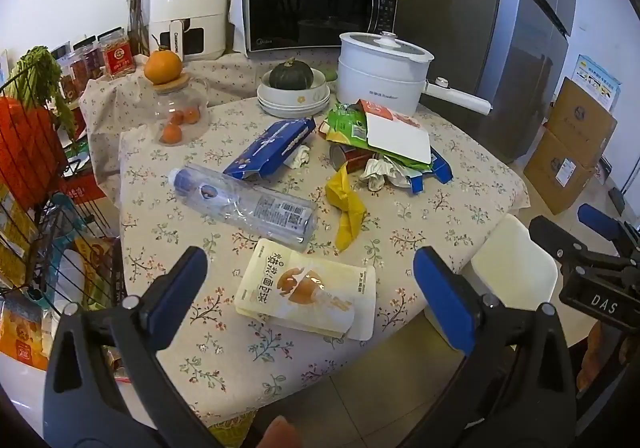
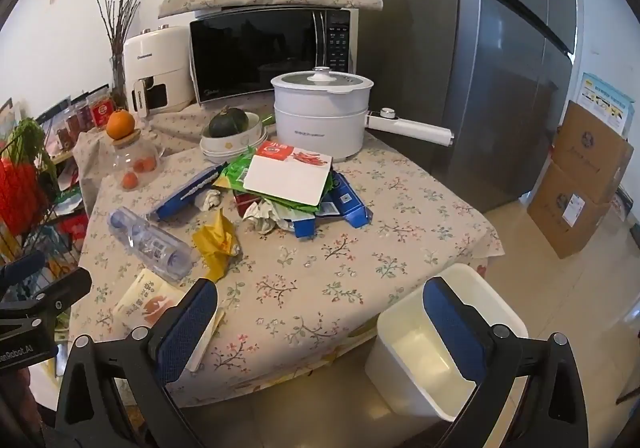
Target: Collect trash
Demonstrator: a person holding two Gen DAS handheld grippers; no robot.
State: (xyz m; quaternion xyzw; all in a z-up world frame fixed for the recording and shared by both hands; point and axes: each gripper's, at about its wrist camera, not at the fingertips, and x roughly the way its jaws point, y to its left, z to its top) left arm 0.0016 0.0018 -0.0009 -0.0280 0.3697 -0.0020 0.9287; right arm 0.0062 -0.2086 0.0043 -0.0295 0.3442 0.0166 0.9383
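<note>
Trash lies spread over a floral tablecloth (image 1: pixel 440 207) (image 2: pixel 320 272). A pale bread packet (image 1: pixel 308 292) (image 2: pixel 148 300) lies nearest me, a crushed clear bottle (image 1: pixel 244 203) (image 2: pixel 148 240) behind it, and a yellow wrapper (image 1: pixel 346 207) (image 2: pixel 216 244) to their right. Farther back are a blue carton (image 1: pixel 272 147) (image 2: pixel 188 191) and a heap of cartons and paper (image 1: pixel 392 143) (image 2: pixel 292 187). A white bin (image 2: pixel 448 340) (image 1: pixel 516 264) stands on the floor at the table's right corner. My left gripper (image 1: pixel 316 284) hangs open over the bread packet. My right gripper (image 2: pixel 320 316) is open above the table's near edge.
At the back stand a white electric pot (image 1: pixel 380 75) (image 2: pixel 320 111), a microwave (image 1: pixel 316 3), an air fryer (image 1: pixel 188 11), stacked bowls with a squash (image 1: pixel 292 87) and a glass jar topped by an orange (image 1: pixel 176 103). A wire rack (image 1: pixel 36 207) is left, a fridge (image 2: pixel 500 67) and cardboard boxes (image 2: pixel 580 183) right.
</note>
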